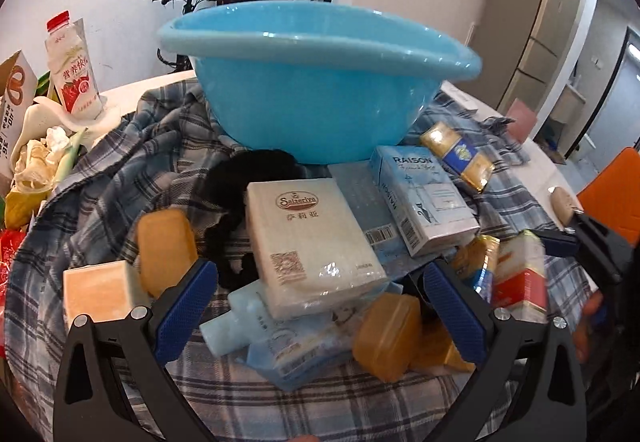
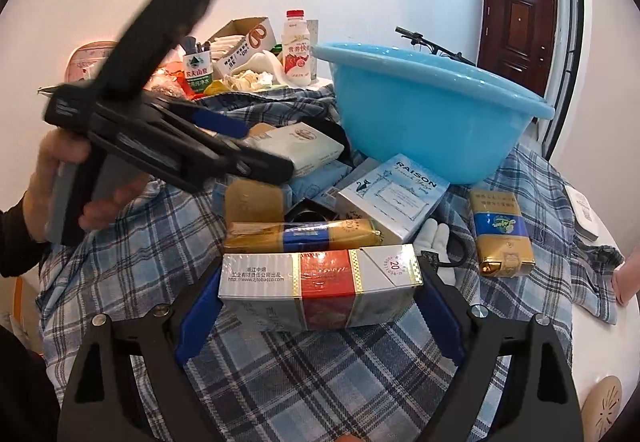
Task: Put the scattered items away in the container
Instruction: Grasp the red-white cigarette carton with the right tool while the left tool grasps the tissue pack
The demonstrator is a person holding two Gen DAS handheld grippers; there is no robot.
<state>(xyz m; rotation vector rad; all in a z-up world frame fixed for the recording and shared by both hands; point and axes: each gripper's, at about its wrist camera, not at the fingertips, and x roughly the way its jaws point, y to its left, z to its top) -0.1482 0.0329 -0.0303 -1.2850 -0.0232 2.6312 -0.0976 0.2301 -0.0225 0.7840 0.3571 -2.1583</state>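
A blue plastic basin stands on a plaid cloth, also in the right wrist view. In front of it lie a white Salzeriva tissue pack, a RAISON box, gold-and-blue packs, amber soap cases and a pale blue bottle. My left gripper is open, its fingers either side of the tissue pack's near end. My right gripper is shut on a white-and-red cigarette carton, held just above the cloth; it shows blurred in the left wrist view.
A strawberry milk bottle, a cardboard box and crumpled papers crowd the left. A green-labelled bottle stands behind. A white glove, a black cable and a black fabric item lie among the items. The table edge lies to the right.
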